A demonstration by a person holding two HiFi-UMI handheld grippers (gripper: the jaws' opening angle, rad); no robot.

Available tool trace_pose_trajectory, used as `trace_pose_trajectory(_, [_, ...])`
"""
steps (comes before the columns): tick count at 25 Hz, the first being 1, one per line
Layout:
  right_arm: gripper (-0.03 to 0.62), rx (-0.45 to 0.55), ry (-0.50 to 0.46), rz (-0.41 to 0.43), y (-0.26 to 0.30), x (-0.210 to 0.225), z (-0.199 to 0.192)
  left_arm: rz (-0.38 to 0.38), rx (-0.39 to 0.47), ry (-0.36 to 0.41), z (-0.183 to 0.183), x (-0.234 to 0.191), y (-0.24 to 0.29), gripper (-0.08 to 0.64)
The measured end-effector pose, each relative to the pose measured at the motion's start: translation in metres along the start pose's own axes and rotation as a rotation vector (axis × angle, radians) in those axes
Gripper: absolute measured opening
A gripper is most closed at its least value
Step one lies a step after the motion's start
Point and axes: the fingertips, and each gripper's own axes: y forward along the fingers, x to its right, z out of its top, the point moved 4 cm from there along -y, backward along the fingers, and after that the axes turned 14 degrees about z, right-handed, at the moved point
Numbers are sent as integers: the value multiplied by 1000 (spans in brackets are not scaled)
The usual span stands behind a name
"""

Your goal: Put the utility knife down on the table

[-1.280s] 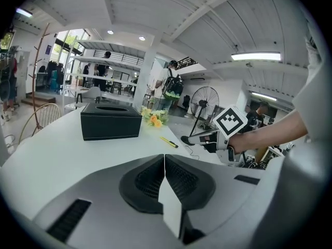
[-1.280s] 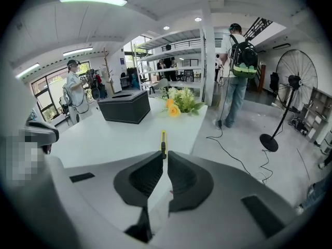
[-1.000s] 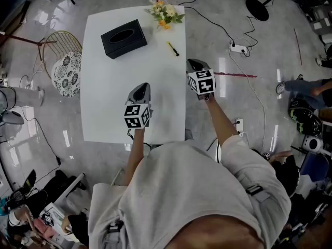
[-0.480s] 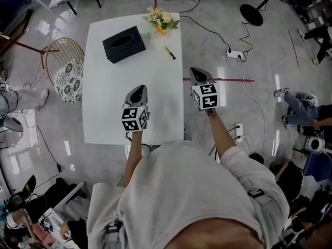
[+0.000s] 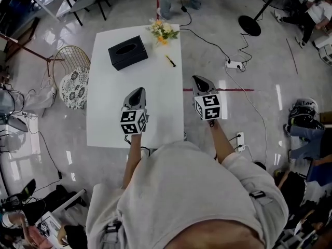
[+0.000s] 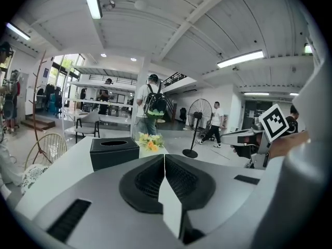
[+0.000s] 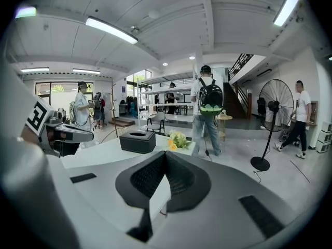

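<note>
Utility knife (image 5: 170, 61), a slim yellow-and-black stick, lies flat on the white desk (image 5: 111, 105) close to its right edge, toward the far right corner and well apart from both grippers. The left gripper (image 5: 137, 91) has its jaws pressed together on nothing; their ribbed black pads (image 6: 148, 178) meet along one seam, set in smooth grey shells. It hangs over the desk's near half. The right gripper (image 5: 198, 79) is likewise closed and empty, just past the desk's right edge, above the glossy floor. Each carries a cube printed with black-and-white square markers. A matte black rectangular tissue box (image 5: 127, 52) with an oval slot sits toward the far left corner. A small bunch of yellow and white flowers (image 5: 163, 31) stands at the far right corner. A gold wire chair (image 5: 72, 82) with a patterned cushion stands beside the left edge.
</note>
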Motion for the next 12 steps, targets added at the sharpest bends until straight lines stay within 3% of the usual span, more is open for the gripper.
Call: trace_pose_trajectory(12, [31,56,-8,-6,-21,-10,13,20,73,9,24,2,-15,23])
